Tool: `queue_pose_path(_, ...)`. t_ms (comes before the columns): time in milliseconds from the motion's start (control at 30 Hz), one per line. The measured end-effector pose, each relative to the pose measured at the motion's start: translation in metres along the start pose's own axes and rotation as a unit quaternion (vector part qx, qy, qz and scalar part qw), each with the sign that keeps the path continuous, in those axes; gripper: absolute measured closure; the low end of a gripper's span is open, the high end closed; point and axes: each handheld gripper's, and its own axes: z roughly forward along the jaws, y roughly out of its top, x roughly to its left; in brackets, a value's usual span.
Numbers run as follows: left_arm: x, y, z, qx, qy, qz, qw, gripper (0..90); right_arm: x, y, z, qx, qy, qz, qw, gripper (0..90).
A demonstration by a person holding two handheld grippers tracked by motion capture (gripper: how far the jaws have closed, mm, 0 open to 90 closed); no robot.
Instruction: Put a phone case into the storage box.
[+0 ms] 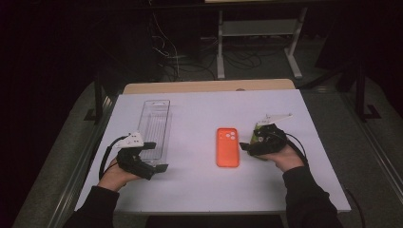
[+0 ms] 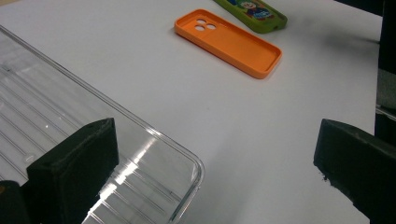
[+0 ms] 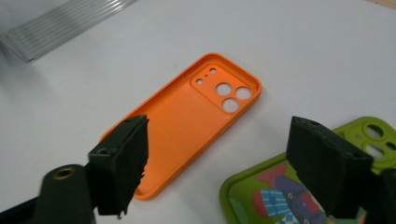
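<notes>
Orange phone case (image 1: 227, 147) lies flat on the white table (image 1: 199, 190), hollow side up, with its camera cut-outs at the far end, about midway between the two hands in the high view. Starting at the left, the left gripper (image 1: 151, 159) rests at the near end of a clear plastic tray (image 1: 156, 124); in the left gripper view one black jaw sits over the tray's (image 2: 51, 116) ribbed floor near its rounded corner and the other stands over bare table outside the wall, so the jaws are wide apart with nothing pressed between them. From there the orange phone case (image 2: 229, 42) shows well apart, up the table and beyond the tray. Moving right past the case, the right gripper (image 1: 251, 142) sits just beside the case's right edge, held in the person's right hand (image 1: 285, 159). In the right gripper view its jaws are spread, gripping nothing; the left jaw hangs over the near corner of the orange phone case (image 3: 187, 126), while the right jaw is above a green phone case (image 3: 266, 196) with a cartoon print, which lies just beside the orange one. Whether either pad touches a case I cannot tell.
</notes>
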Motion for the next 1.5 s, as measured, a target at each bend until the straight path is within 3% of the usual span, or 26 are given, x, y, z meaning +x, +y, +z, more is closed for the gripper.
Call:
queue_pose_path(167,-0.002,0.000,0.001,0.000,0.000,0.000,1.0000,0.0,-0.006,0.006,0.007,0.005,0.000,0.007,1.0000,32.4)
queue_pose_path(233,-0.001,0.001,0.000,-0.006,0.000,0.000,1.0000,0.0,-0.011,0.010,0.013,0.015,-0.008,0.012,0.9998,41.9)
queue_pose_path(267,-0.001,0.001,0.000,-0.006,0.000,0.000,1.0000,0.0,-0.011,0.010,0.013,0.015,-0.008,0.012,0.9998,41.9)
queue_pose_path(300,-0.001,0.001,0.000,-0.007,0.001,-0.001,1.0000,0.0,-0.014,0.012,0.017,0.019,-0.024,0.007,0.9995,50.3)
queue_pose_path(367,-0.001,0.001,0.000,-0.008,0.002,-0.001,1.0000,0.0,-0.016,0.013,0.018,0.020,-0.027,0.003,0.9994,53.7)
queue_pose_path(433,-0.001,0.001,0.000,-0.008,0.003,0.001,1.0000,0.0,-0.021,0.018,0.025,0.019,-0.033,0.011,0.9992,65.5)
queue_pose_path(500,-0.001,0.001,0.000,-0.008,0.003,0.001,1.0000,0.0,-0.023,0.019,0.028,0.021,-0.034,0.008,0.9992,69.1)
queue_pose_path(533,-0.001,0.001,0.000,-0.008,0.003,0.000,1.0000,0.0,-0.025,0.021,0.034,0.032,-0.033,0.010,0.9989,75.9)
queue_pose_path(600,-0.001,0.001,0.000,-0.009,0.003,0.000,1.0000,0.0,-0.026,0.023,0.037,0.038,-0.033,0.009,0.9987,78.1)
queue_pose_path(667,-0.001,0.001,0.000,-0.009,0.004,0.002,0.9999,0.0,-0.028,0.026,0.048,0.057,-0.035,0.005,0.9978,86.6)
queue_pose_path(867,-0.001,0.001,-0.001,-0.010,0.003,0.002,0.9999,0.0,-0.031,0.031,0.066,0.081,-0.041,-0.007,0.9959,88.4)
queue_pose_path(1233,-0.001,0.002,-0.001,-0.013,0.003,0.000,0.9999,0.0,-0.039,0.028,0.091,0.103,-0.048,0.025,0.9932,88.4)
queue_pose_path(1500,0.000,0.002,-0.001,-0.014,0.000,0.001,0.9999,0.0,-0.035,0.031,0.095,0.096,-0.037,0.036,0.9941,88.5)
